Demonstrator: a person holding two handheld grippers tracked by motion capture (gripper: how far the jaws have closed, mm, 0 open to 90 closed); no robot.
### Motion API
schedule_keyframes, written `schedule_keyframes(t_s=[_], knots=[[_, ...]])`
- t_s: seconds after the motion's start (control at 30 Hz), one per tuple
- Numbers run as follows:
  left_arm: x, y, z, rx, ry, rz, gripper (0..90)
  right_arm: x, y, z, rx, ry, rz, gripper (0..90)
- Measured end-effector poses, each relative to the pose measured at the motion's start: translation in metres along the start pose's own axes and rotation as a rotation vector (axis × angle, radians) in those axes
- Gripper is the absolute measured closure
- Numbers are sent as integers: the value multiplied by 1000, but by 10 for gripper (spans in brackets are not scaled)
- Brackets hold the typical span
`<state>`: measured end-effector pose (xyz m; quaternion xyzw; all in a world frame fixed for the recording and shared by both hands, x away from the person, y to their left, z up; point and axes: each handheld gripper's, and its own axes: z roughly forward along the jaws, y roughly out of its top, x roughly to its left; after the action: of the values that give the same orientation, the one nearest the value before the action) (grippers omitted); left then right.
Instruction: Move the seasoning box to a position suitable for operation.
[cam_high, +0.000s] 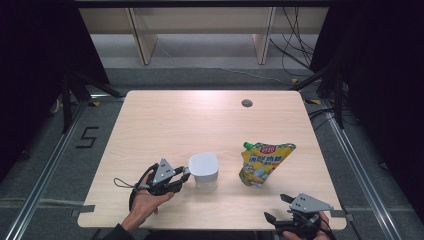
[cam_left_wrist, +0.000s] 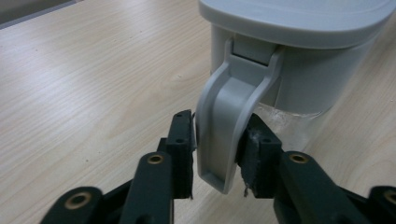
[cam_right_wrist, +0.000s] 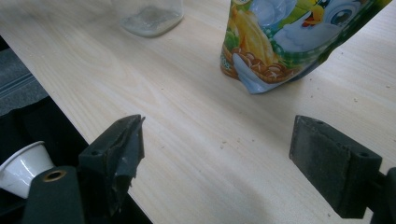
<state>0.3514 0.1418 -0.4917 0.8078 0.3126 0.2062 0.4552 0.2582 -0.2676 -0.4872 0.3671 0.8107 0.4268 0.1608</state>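
Jug: a clear jug (cam_high: 205, 172) with a grey lid (cam_high: 203, 163) stands upright on the worktop (cam_high: 165, 120), a little toward seven o'clock from the middle; its grey handle (cam_left_wrist: 224, 130) points toward nine o'clock.
Left gripper: the left gripper (cam_high: 184, 176) lies at nine o'clock of the jug, held in a hand (cam_high: 145, 200); in the left gripper view its jaws are clenched on the handle, one pad against each side.
Right gripper: the right gripper (cam_high: 279, 207) rests at the worktop's near edge, around five o'clock; its jaws stand released and wide apart, with bare wood between them.
Pouch: a yellow and green pouch (cam_high: 264, 163) with a green cap stands at three o'clock of the jug, well apart from it, and at twelve o'clock of the right gripper.
Hole: a small round hole (cam_high: 246, 103) sits near the far edge.
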Motion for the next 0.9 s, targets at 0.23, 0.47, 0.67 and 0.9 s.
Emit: schedule_keyframes(t_s=[0.23, 0.47, 0.67, 0.9], knots=[[8, 3, 5, 2, 7, 14, 699, 1, 0, -1, 15, -6, 5, 194], [17, 1, 8, -22, -62, 13, 705, 1, 0, 0, 9, -9, -14, 195], [18, 0, 4, -29, -93, 38, 701, 1, 1, 0, 8, -6, -15, 196], [10, -1, 2, -24, -129, 42, 699, 2, 1, 0, 15, 4, -16, 199]])
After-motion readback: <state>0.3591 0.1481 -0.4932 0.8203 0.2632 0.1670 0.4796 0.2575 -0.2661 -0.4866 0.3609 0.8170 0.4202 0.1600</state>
